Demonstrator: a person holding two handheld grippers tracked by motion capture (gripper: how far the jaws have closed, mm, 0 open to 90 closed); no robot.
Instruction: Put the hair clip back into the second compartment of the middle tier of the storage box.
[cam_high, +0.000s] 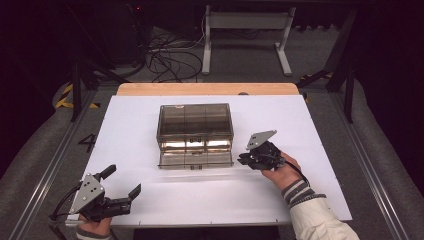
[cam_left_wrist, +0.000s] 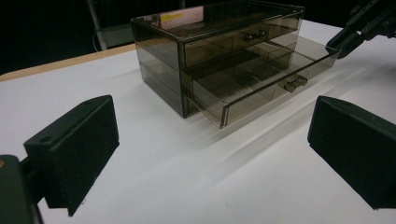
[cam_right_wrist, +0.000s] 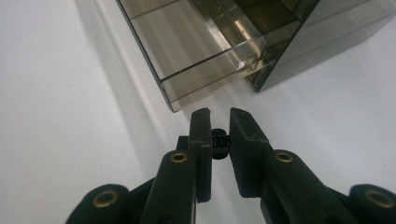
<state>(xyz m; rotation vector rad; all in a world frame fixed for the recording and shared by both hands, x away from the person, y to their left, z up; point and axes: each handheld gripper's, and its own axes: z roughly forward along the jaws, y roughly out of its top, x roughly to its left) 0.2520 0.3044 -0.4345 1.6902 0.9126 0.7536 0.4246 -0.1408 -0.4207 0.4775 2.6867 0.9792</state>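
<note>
A smoky clear drawer box (cam_high: 194, 125) stands mid-table, and its bottom drawer (cam_high: 195, 159) is pulled out toward me. It appears again in the left gripper view (cam_left_wrist: 219, 51) with the drawer (cam_left_wrist: 261, 79) open and divided into compartments. My right gripper (cam_high: 241, 160) hovers just right of the drawer's front corner (cam_right_wrist: 177, 100). In its own view the right gripper (cam_right_wrist: 219, 116) is shut on a small black object (cam_right_wrist: 219, 142) pinched between the pads. My left gripper (cam_high: 123, 180) rests near the table's front left, jaws wide open (cam_left_wrist: 210, 154) with nothing between them.
The white tabletop (cam_high: 150, 210) has a wooden strip (cam_high: 200, 89) along its far edge. Metal rails run along both sides of the table. Beyond it, loose cables (cam_high: 165, 55) and a white frame (cam_high: 245, 22) are on the floor.
</note>
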